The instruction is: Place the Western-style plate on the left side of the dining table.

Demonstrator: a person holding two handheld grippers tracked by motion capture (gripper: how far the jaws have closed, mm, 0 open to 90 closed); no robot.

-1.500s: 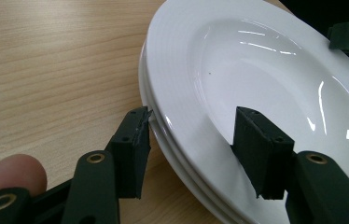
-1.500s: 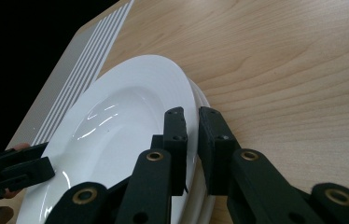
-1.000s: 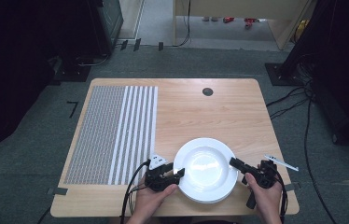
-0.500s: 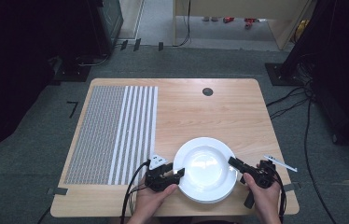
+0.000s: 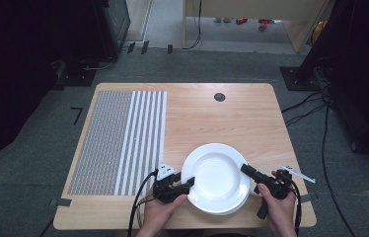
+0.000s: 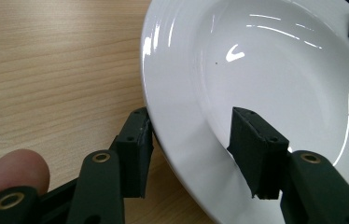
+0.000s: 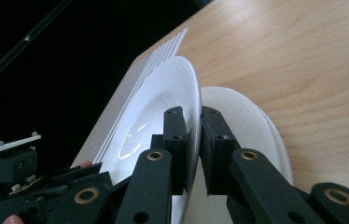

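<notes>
Two white plates [image 7: 163, 121] are stacked near the front edge of one wooden counter [image 5: 232, 118], the upper one lifted off the lower plate [image 7: 247, 126]. One striped grey-and-white mat [image 5: 118, 140] lies on the left half. Two tools are present: the left tool [image 5: 185, 185] and the right tool [image 5: 246, 170].

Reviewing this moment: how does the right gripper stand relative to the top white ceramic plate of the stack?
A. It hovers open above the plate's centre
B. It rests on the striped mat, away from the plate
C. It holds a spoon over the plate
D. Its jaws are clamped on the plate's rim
D: in the right gripper view, the right gripper has one jaw on each face of the top white ceramic plate rim, pinching it.
</notes>
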